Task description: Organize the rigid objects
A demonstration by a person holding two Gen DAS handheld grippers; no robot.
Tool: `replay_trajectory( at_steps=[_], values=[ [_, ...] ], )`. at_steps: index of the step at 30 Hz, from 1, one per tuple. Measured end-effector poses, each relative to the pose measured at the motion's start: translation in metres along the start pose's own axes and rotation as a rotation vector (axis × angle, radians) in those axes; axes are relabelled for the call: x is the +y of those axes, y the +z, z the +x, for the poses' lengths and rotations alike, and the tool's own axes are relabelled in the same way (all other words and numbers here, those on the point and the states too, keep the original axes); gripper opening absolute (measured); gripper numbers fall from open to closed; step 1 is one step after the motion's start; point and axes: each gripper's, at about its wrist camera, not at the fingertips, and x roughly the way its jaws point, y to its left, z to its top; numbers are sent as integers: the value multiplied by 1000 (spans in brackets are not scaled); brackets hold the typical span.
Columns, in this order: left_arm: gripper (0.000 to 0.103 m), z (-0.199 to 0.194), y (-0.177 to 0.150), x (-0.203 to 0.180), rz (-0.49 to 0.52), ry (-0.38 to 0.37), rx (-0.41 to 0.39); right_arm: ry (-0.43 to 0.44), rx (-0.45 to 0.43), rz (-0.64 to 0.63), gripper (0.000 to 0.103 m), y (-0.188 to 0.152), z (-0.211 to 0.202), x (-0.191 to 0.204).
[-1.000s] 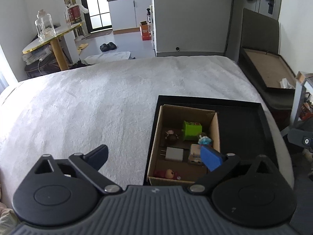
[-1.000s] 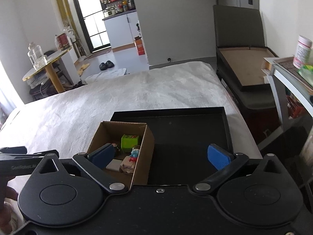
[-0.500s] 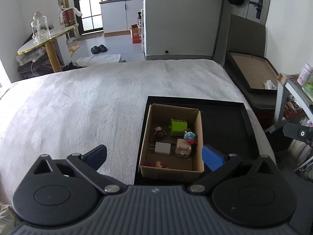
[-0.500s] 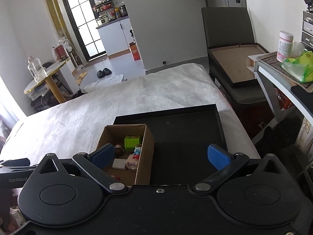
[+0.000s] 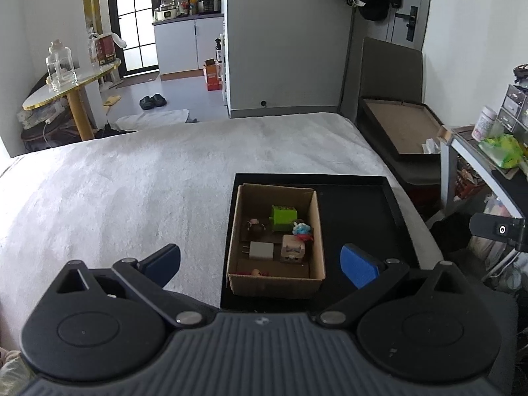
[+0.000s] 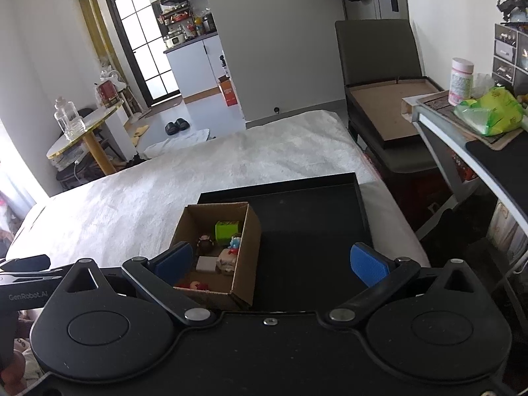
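An open cardboard box [image 5: 316, 217] stands in the left half of a black tray [image 5: 359, 204] on a white blanket-covered bed. Inside lie a green block [image 5: 283, 217], a white charger plug [image 5: 261, 250], a brown figure [image 5: 254, 226], a blue-and-red figure [image 5: 301, 230], a beige figure [image 5: 292, 252] and a red toy [image 5: 255, 272]. The box [image 6: 246, 257] and tray [image 6: 313, 231] also show in the right wrist view. My left gripper [image 5: 260, 264] is open and empty, well above and in front of the box. My right gripper [image 6: 270, 262] is open and empty, above the tray's near side.
The bed [image 5: 132, 191] spreads left and far. A dark chair with a flat brown-lined case [image 6: 386, 112] stands off the bed's far right corner. A shelf [image 6: 462, 132] with a bottle and green bag is on the right. A round table [image 5: 66, 89] stands far left.
Both grippers have pulled back and up from the box, so the box and tray look smaller and farther. Both stay open and empty. The box's contents have not moved.
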Motion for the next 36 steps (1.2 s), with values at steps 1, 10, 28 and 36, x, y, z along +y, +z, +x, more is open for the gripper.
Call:
replay_trajectory(
  at_steps=[1,10,28,36],
  values=[
    [103,-1,-1,0,1,-3,-1,-1,-1,0,103,-1,-1,0],
    [103,-21,-15,6,13,6,-35,-22,2,13,103,-16,-13,-2],
    [103,-44,-17,11,15,16,-81,-50,-29,-23,103,-22,-32,13],
    [103,-46,-18,8,21,10,-83,-50,-27,-26,103,-22,-32,14]
  ],
)
